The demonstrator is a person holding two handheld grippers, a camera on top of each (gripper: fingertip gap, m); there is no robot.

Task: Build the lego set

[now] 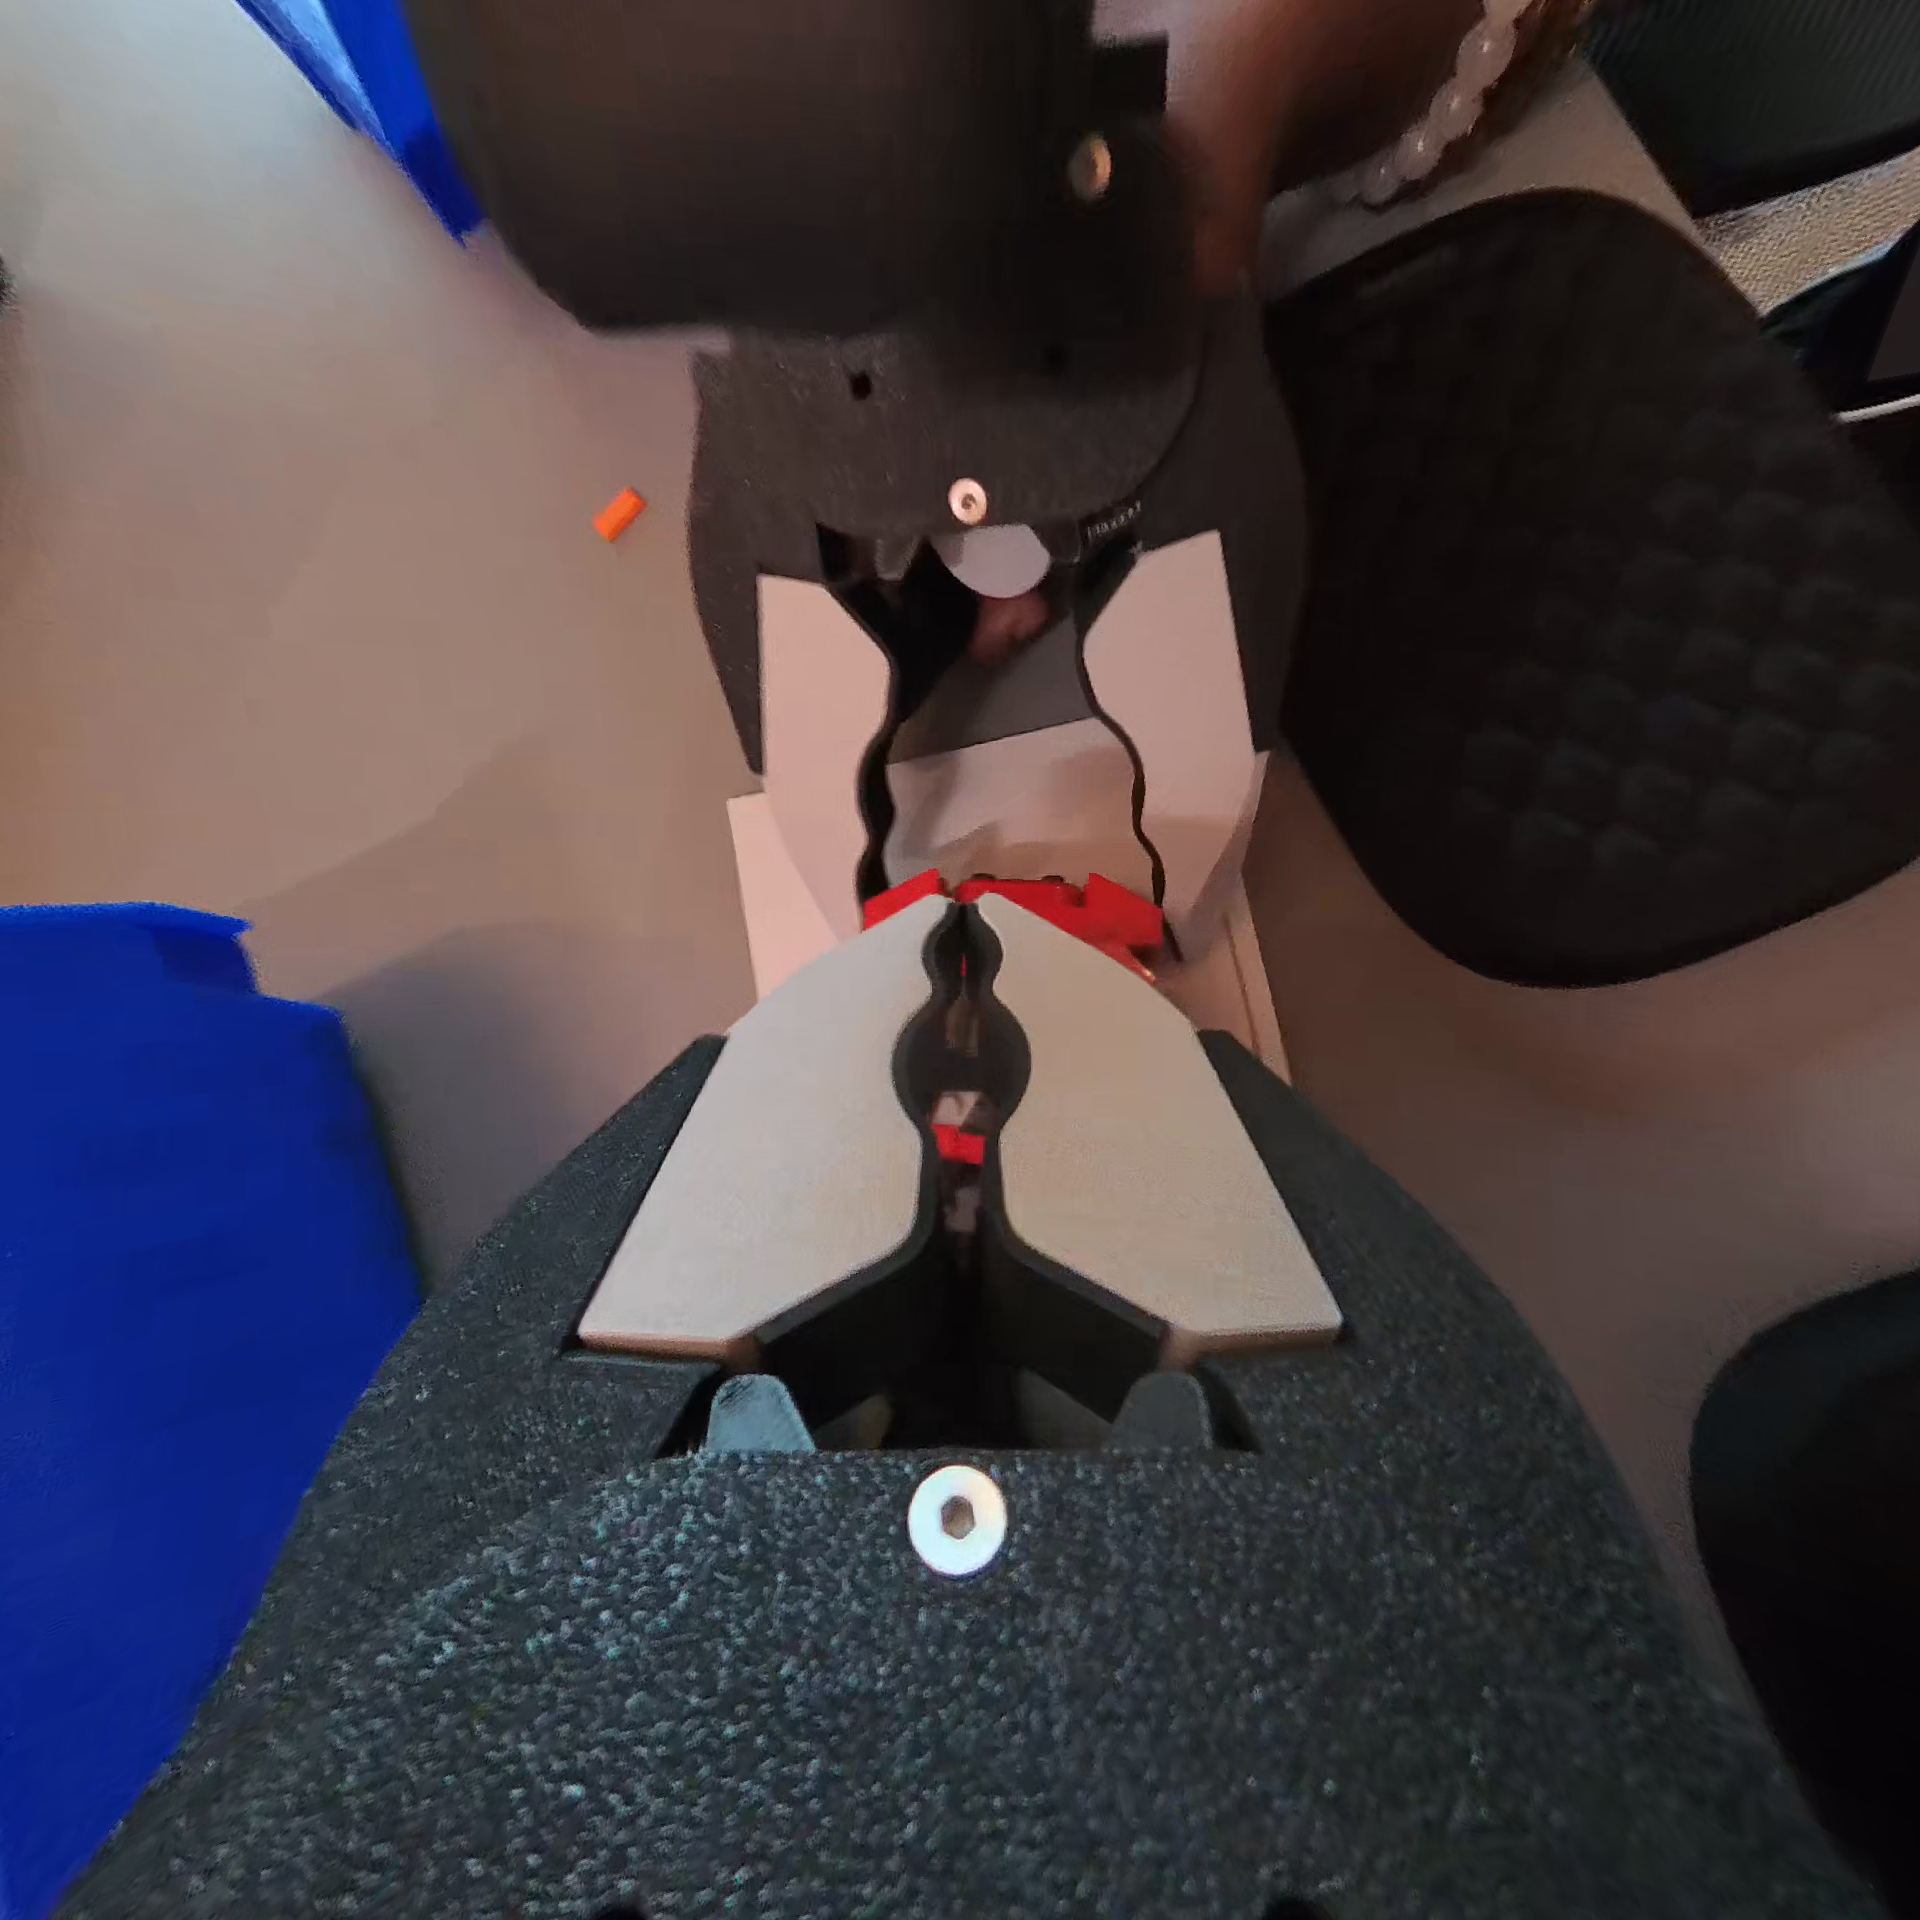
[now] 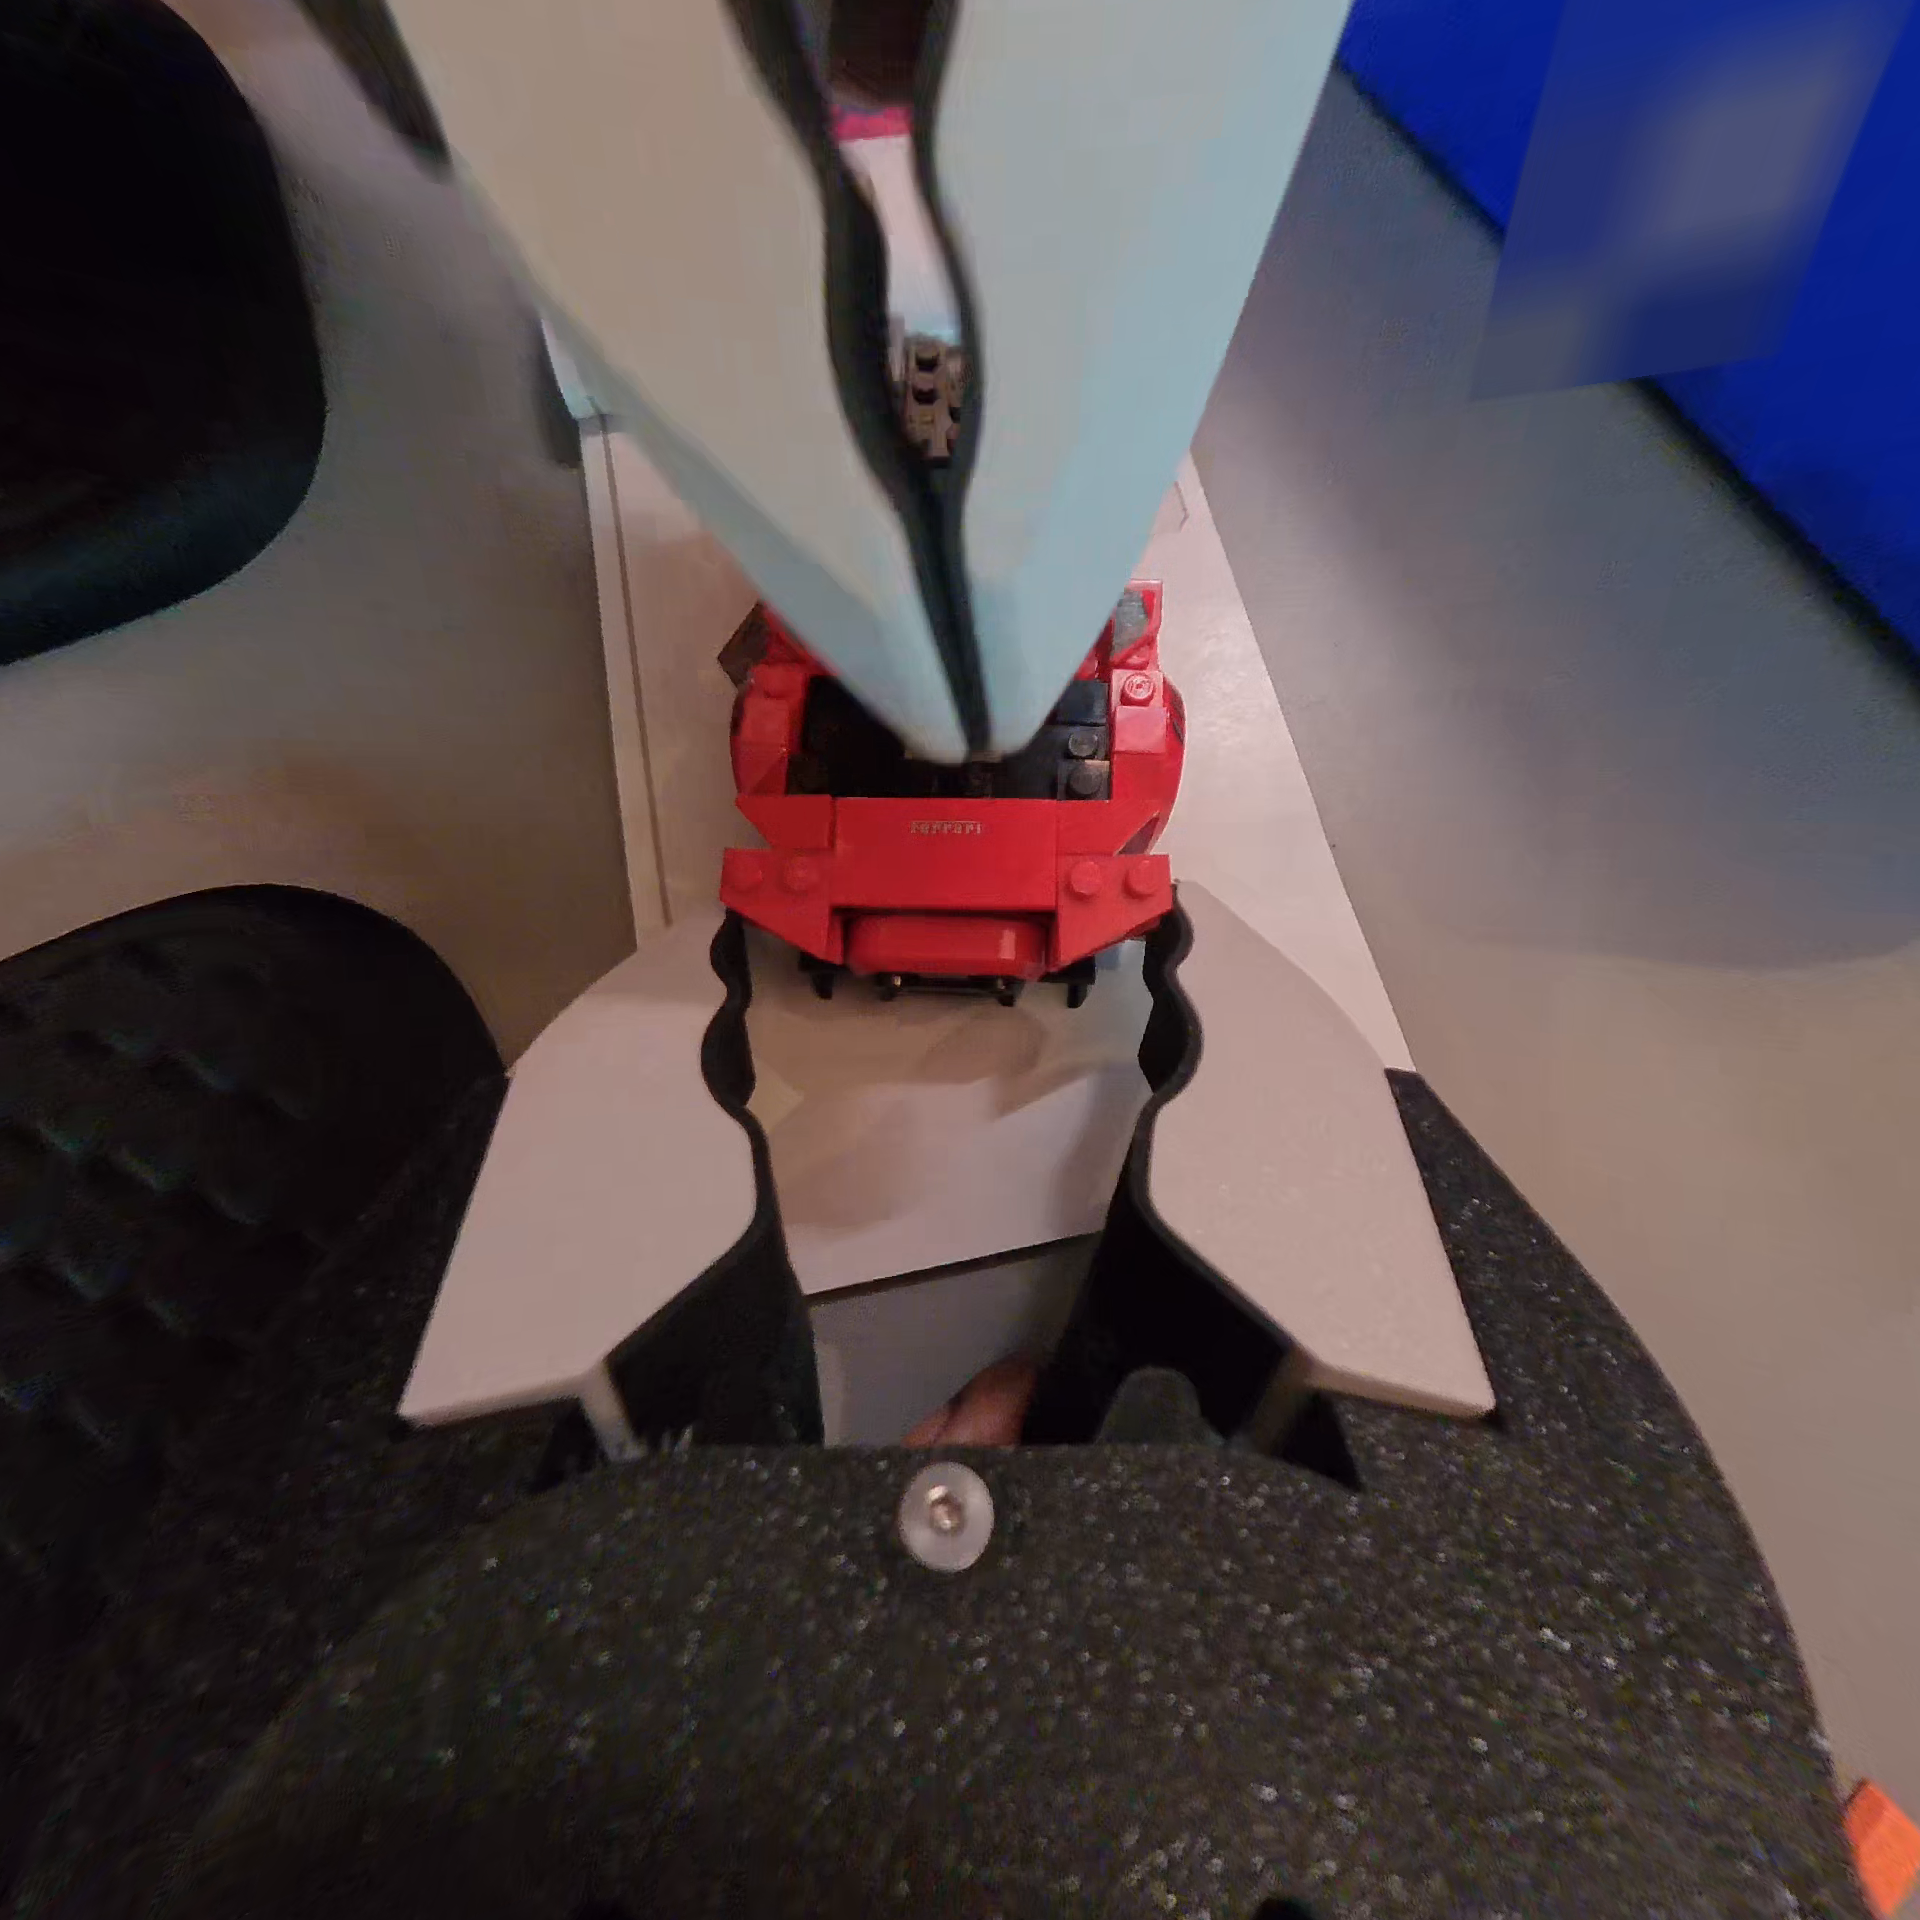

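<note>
Two grippers meet over one red lego car [image 2: 951,831], which stands on a pale table [image 2: 1558,1039].

In the right wrist view, nearest is the right gripper [image 2: 951,935], its two fingers spread wide apart, holding nothing. The fingertips flank the near end of the car, one at each corner; whether they touch it cannot be told. Just beyond, the car shows red plates with four studs along its near edge, in two pairs, and a dark open cavity on top. Into that cavity the left gripper [image 2: 961,743] comes down from the far side, its two pale fingers pressed together. One small dark studded piece [image 2: 930,400] sits pinched higher up between them. To the left are two black mesh chair parts [image 2: 208,1143]; far right lies blue cloth [image 2: 1766,312].

In the left wrist view, the left gripper [image 1: 961,909] is nearest, its fingers closed with only a thin wavy gap, through which one scrap of red shows. Their tips rest at the car [image 1: 1081,904]. Beyond it the right gripper [image 1: 1008,883] faces back, fingers parted. One loose orange brick [image 1: 620,513] lies well apart on the table, far left. A black mesh chair seat [image 1: 1610,623] fills the right.
</note>
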